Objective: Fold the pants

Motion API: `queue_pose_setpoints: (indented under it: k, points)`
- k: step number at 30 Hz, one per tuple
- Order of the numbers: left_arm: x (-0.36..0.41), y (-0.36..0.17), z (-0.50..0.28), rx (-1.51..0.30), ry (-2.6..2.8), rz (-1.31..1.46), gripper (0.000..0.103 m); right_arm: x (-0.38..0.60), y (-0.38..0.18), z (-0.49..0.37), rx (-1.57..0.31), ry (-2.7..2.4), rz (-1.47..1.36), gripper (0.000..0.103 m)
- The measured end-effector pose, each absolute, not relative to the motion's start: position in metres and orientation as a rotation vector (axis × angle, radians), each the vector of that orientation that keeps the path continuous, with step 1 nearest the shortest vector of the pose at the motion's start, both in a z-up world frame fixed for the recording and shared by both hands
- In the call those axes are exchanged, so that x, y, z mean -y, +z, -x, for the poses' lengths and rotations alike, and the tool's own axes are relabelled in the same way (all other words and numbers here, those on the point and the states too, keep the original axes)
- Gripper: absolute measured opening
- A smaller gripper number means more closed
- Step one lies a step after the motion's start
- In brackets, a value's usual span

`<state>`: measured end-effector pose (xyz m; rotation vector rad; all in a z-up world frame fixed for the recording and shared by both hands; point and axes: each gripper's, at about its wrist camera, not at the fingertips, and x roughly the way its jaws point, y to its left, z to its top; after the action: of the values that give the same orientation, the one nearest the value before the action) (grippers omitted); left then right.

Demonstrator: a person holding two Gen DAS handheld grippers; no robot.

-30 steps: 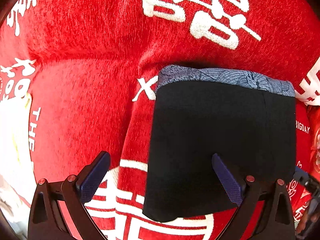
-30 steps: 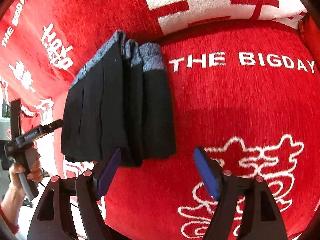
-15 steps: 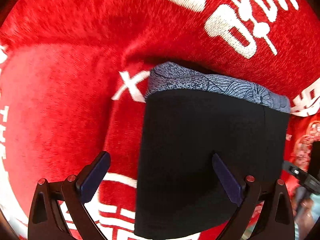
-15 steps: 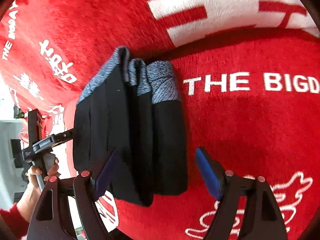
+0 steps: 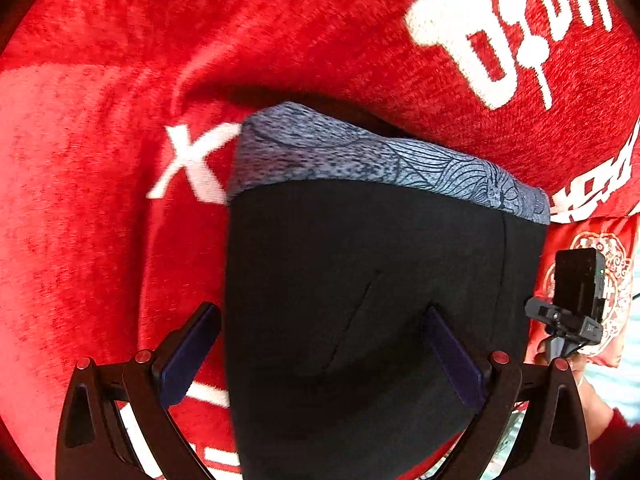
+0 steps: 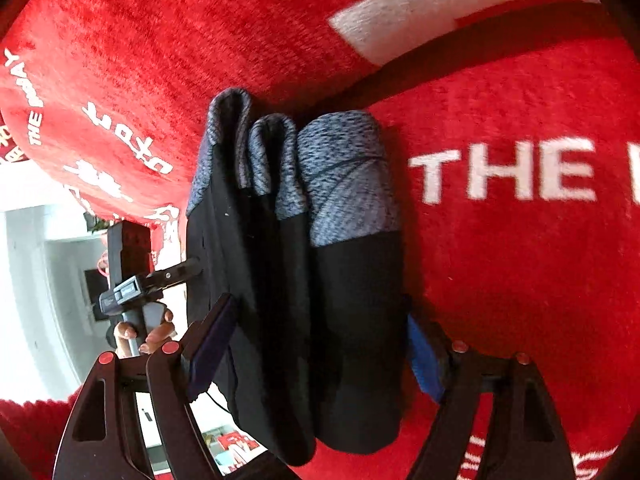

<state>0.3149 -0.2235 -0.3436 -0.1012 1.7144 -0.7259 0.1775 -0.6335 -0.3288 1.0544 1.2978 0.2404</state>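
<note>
Right view alone shows folded pants (image 6: 304, 280) layered — both tools (image 5: 320, 348) (image 6: 316, 344) agape, gripping nothing.

Folded pants (image 6: 304, 280) fill the gap between right claw (image 6: 316, 352) fingers.

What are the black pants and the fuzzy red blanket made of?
The pants look like smooth, matte stretchy knit with a speckled blue-grey band, probably sportswear fabric. The red blanket looks like plush fleece or chenille: its surface is fuzzy and shows a soft pile.
</note>
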Motion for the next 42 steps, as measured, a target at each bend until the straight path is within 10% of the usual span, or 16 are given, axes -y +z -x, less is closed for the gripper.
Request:
queue_pose_setpoints:
  k: [6, 10, 16, 38, 42]
  points:
    - [0.237, -0.338, -0.307, -1.674, -0.715, 0.094, 0.102, 0.630, -0.334, -0.190, -1.322, 0.221, -1.064, 0.074]
    - [0.240, -0.317, -0.293, -1.599, -0.724, 0.068, 0.083, 0.627, -0.324, -0.185, -1.291, 0.226, -1.076, 0.048]
    - [0.225, -0.287, -0.285, -1.556, -0.749, 0.115, 0.064, 0.630, -0.302, -0.174, -1.225, 0.236, -1.125, 0.042]
    - [0.181, -0.260, -0.168, -1.614, -0.779, -0.092, 0.065, 0.550, -0.278, -0.056, -1.227, 0.196, -1.258, 0.041]
    - [0.165, -0.274, -0.165, -1.561, -0.720, -0.113, 0.082, 0.541, -0.288, -0.051, -1.281, 0.084, -1.061, 0.061]
